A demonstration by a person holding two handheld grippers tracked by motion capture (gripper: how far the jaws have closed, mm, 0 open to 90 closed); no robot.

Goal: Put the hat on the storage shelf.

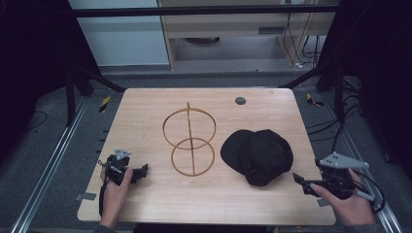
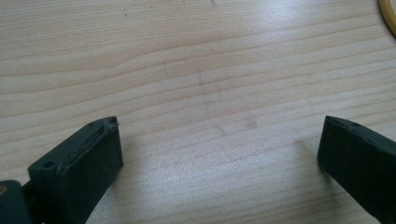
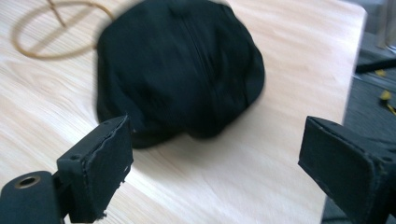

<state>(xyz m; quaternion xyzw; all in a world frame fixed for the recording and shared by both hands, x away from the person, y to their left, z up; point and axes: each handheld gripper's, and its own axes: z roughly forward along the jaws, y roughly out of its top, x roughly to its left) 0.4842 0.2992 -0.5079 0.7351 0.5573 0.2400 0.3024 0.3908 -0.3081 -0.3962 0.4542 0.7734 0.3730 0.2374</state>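
Your right gripper (image 3: 215, 163), jaws apart, faces the black cap (image 1: 258, 155) near the table's (image 1: 145, 204) right edge, likely to grasp; your left gripper (image 2: 217, 154) waits, jaws apart, over bare wood.

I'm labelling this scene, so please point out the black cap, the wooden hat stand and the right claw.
black cap (image 1: 260, 155), high view, crown.
wooden hat stand (image 1: 189, 127), high view, central post.
right claw (image 1: 302, 182), high view, between its jaw tips.

i see a black cap (image 1: 258, 155) just right of the tan wire stand (image 1: 189, 141), on a pale striped-grain table (image 1: 145, 194).
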